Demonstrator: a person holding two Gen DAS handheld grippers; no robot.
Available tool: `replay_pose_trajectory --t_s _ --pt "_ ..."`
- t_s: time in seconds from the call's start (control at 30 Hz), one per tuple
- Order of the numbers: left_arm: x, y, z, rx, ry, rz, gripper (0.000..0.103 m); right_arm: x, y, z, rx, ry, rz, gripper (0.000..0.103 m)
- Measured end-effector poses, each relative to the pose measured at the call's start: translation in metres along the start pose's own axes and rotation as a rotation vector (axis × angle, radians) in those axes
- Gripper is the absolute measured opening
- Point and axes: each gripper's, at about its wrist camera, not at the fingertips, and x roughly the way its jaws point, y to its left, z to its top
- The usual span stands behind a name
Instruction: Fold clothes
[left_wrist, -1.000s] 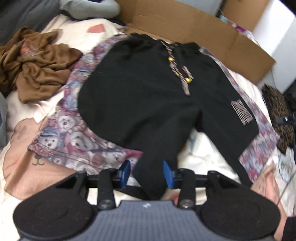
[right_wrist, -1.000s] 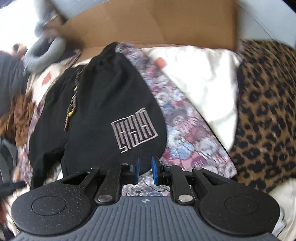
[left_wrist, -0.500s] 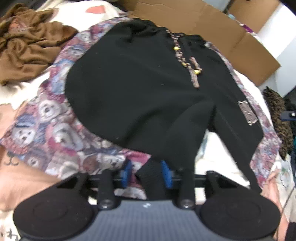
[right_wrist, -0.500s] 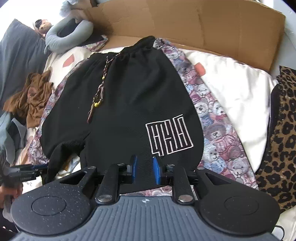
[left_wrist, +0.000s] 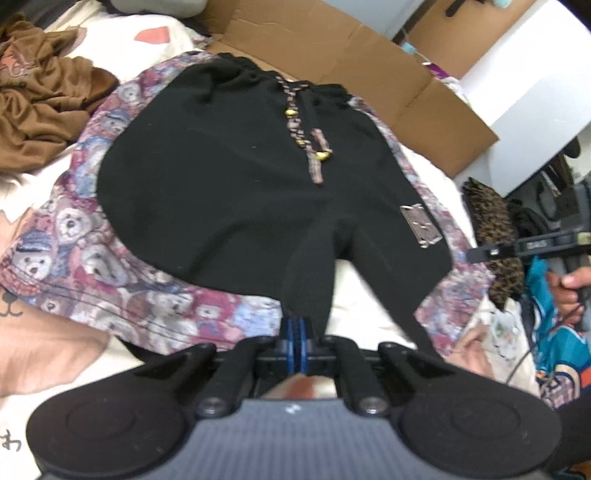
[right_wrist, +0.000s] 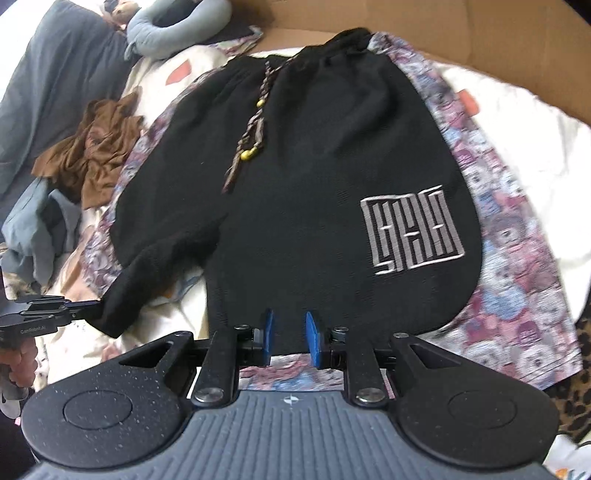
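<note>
On the teddy-bear blanket (left_wrist: 74, 236) lie black shorts (left_wrist: 229, 184), the left gripper (left_wrist: 296, 332) pinching a near leg hem, the right gripper (right_wrist: 289, 338) parted over the other hem

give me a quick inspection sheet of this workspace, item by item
surface: cream printed bedsheet, with a bear-print patterned cloth spread over it
job's things: black drawstring shorts with a grey maze logo laid flat on the bear cloth, waistband far, legs near
clutter: crumpled brown garment; grey-blue garment; leopard-print fabric; grey neck pillow
grippers: left gripper shut on one shorts leg hem; right gripper open, straddling the other leg hem
cables: thin dark cord by the right hand
surroundings: flattened brown cardboard behind the shorts; white wall
</note>
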Motion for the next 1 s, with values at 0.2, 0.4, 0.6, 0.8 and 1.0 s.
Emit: replay_pose_trajectory --t_s 0.2,0.4,0.6,0.8,1.0 --pt "0.010 -0.022 -0.005 0.058 0.062 -0.069 0.004 0.011 0.006 -0.007 0.007 0.024 0.047 0.020" --pt "0.018 -0.034 -0.011 0.098 0.139 -0.087 0.005 0.015 0.008 -0.016 0.031 0.041 0.089 0.020" --pt "0.012 -0.037 -0.013 0.115 0.143 -0.039 0.013 0.020 0.015 -0.024 0.043 0.069 0.139 0.020" --pt "-0.005 -0.013 -0.013 0.063 0.100 0.110 0.017 0.027 0.027 -0.025 0.010 0.096 0.172 0.020" --pt "-0.024 0.024 -0.011 0.026 0.031 0.308 0.030 0.035 0.038 -0.021 -0.012 0.114 0.179 0.020"
